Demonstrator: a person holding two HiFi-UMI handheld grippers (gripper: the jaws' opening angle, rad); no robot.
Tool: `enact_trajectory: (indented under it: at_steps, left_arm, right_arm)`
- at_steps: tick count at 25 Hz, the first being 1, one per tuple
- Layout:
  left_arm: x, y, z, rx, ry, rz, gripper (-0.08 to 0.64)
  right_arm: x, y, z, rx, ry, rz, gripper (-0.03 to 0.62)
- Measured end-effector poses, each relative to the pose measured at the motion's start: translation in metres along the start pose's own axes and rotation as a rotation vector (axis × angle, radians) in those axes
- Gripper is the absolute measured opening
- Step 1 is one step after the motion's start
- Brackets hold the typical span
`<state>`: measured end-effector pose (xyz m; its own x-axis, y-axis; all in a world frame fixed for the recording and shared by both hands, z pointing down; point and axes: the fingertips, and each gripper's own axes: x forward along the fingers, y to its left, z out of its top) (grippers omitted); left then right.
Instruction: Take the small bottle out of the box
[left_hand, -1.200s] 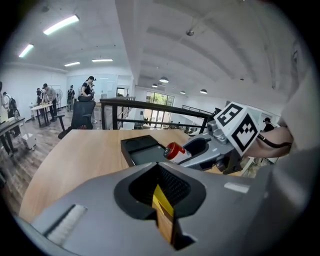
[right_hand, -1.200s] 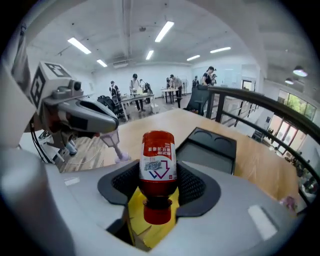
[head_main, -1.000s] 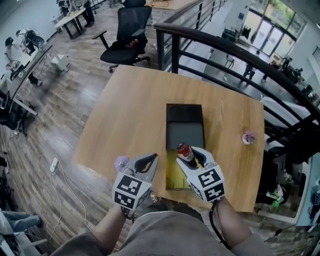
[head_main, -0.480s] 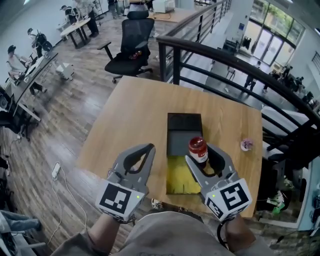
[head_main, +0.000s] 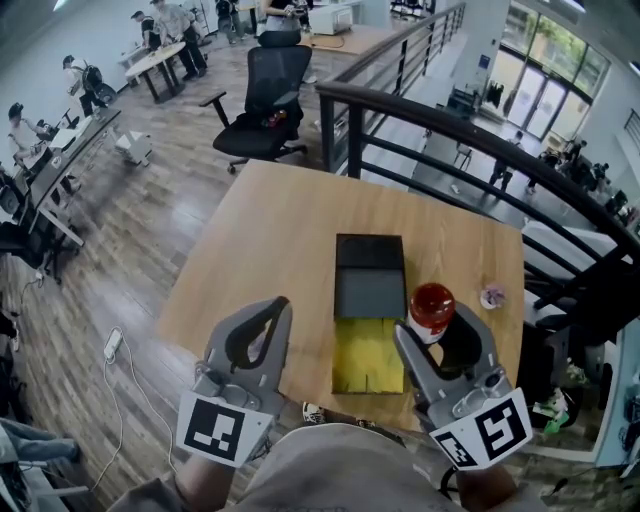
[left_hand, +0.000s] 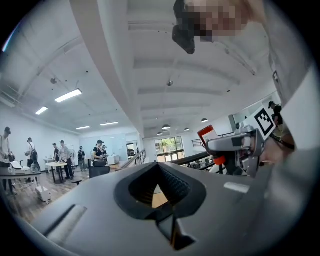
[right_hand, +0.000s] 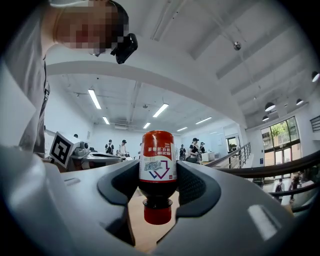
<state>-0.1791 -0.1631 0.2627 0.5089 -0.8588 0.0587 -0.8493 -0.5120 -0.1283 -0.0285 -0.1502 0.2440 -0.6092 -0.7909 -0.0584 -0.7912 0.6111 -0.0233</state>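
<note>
A black box (head_main: 369, 287) lies open on the wooden table (head_main: 270, 240), its yellow inside (head_main: 368, 356) showing toward me. The small bottle (head_main: 432, 308), dark with a red and white label, is clamped in my right gripper (head_main: 437, 322), held up in the air over the box's right edge. In the right gripper view the bottle (right_hand: 158, 167) sits between the two pads with its red cap end pointing toward the camera. My left gripper (head_main: 277, 305) is raised left of the box, its jaws closed together and holding nothing (left_hand: 159, 167).
A small pink object (head_main: 491, 296) lies on the table right of the box. A dark railing (head_main: 470, 130) runs behind and along the table's right side. An office chair (head_main: 268, 95) stands beyond the far edge. People work at desks at the far left.
My right gripper has lifted the bottle up out of the box and to the right. Both grippers have risen closer to the head camera, and the left one has shifted slightly left.
</note>
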Motion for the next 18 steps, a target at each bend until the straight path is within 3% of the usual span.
enact_trajectory:
  at_steps: [7,12,18]
  left_arm:
    - [-0.007,0.007,-0.015,-0.033,0.046,0.044,0.0]
    - [-0.003,0.009,-0.015,-0.007,0.018,0.05,0.0]
    - [-0.005,0.006,-0.023,-0.049,0.075,0.057,0.0]
  right_arm:
    - [-0.004,-0.005,-0.019,-0.003,0.055,-0.006,0.225]
    - [-0.001,-0.008,-0.031,0.014,0.086,0.006,0.225]
    - [0.001,-0.008,-0.033,0.03,0.086,0.016,0.225]
